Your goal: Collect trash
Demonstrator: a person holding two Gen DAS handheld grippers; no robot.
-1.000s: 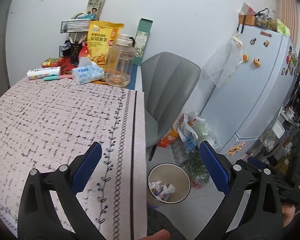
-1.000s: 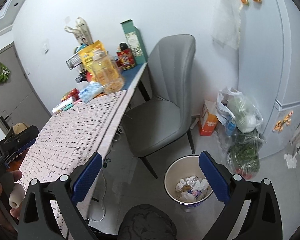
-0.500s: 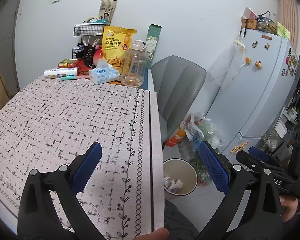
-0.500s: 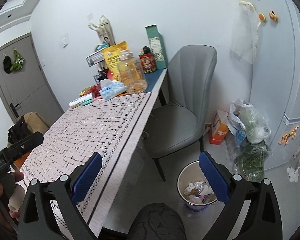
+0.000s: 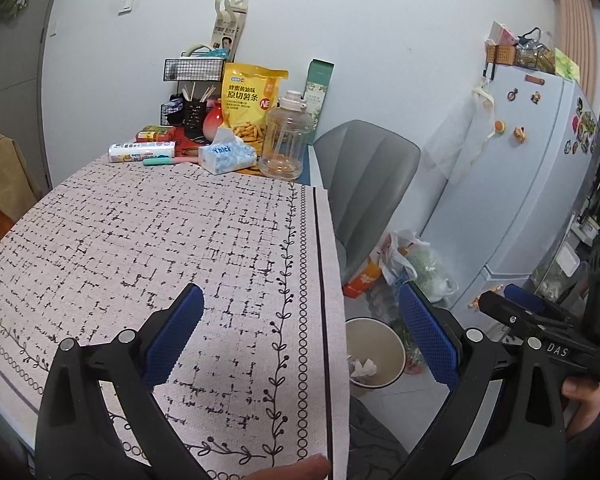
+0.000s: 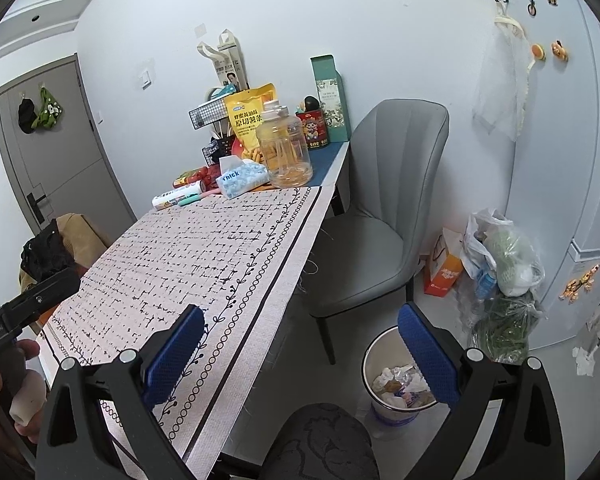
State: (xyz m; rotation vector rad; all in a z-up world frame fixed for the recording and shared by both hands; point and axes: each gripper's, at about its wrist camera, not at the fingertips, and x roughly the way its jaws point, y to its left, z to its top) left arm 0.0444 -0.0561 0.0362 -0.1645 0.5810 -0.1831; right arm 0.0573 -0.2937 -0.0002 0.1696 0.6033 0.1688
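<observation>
Both spread grippers, left gripper (image 5: pixel 300 332) and right gripper (image 6: pixel 300 344), straddle the table edge (image 6: pixel 296 280).

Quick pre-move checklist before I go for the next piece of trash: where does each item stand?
1. Left gripper open and empty: ok.
2. Right gripper open and empty: ok.
3. Bin in view on the floor beside the table, holding wrappers, with room left: ok.
4. Loose trash located on the tablecloth: not ok, none visible.
5. Whether items at the far end, such as the tissue pack and jar, count as trash: cannot tell.
6. Chair clear of the bin: ok.
</observation>
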